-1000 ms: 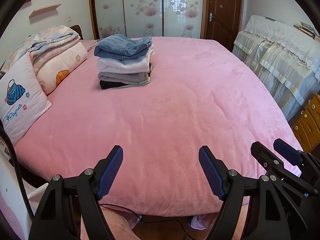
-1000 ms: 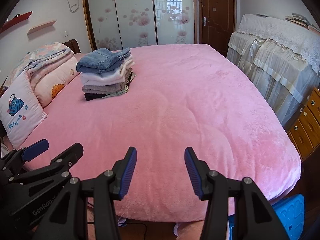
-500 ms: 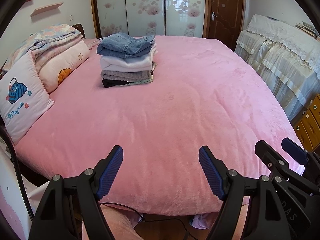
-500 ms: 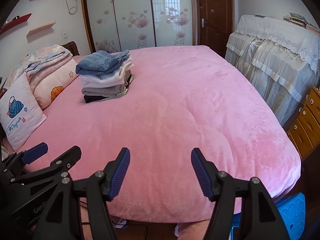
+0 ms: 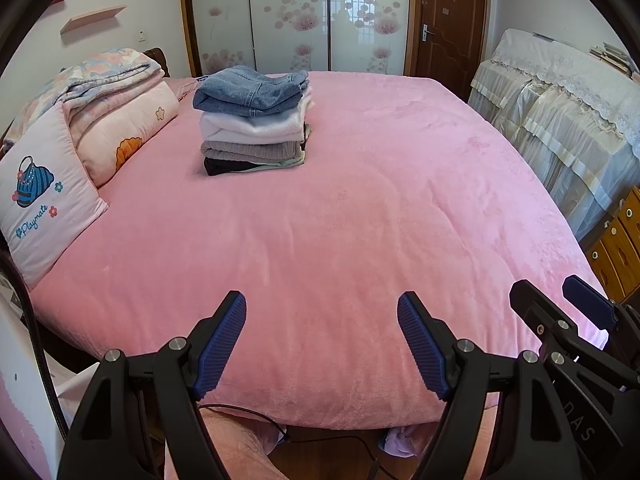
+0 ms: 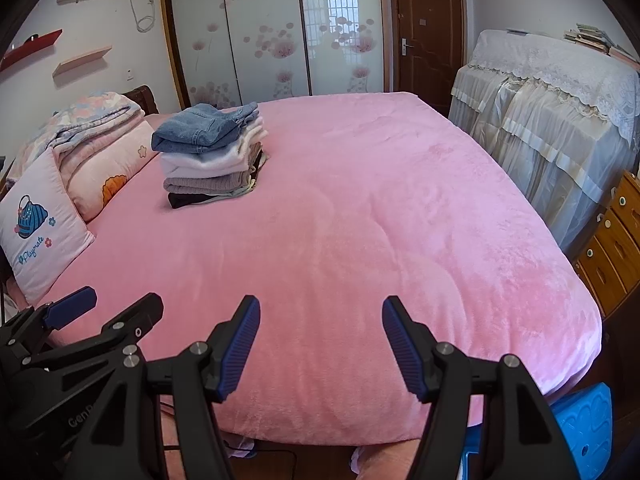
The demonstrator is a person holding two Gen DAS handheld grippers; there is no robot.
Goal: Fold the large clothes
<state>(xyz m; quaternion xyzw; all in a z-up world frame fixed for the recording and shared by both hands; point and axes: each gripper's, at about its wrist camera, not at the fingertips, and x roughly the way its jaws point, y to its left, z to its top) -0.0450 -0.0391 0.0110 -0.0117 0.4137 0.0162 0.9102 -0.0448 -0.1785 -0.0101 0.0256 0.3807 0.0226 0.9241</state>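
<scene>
A stack of folded clothes (image 5: 252, 132) with blue jeans (image 5: 250, 90) on top rests at the far left of the pink bed (image 5: 340, 220); the right wrist view shows the same stack (image 6: 212, 160). No unfolded garment lies on the blanket. My left gripper (image 5: 320, 298) hovers over the bed's near edge, open and holding nothing. My right gripper (image 6: 321, 300) is beside it on the right, also open with nothing between its blue pads. Each gripper shows in the other's view: the right gripper (image 5: 548, 284) and the left gripper (image 6: 122, 296).
Pillows (image 5: 36, 200) and a folded quilt (image 5: 112, 80) line the bed's left side. Lace-covered furniture (image 5: 560, 112) and wooden drawers (image 5: 616, 248) stand on the right. A blue plastic stool (image 6: 584, 428) sits by the bed's near right corner. A cable (image 5: 240, 410) runs under the near edge.
The right gripper's jaws have spread wider than a second ago. Both grippers have stayed in place, and the left jaws have not moved.
</scene>
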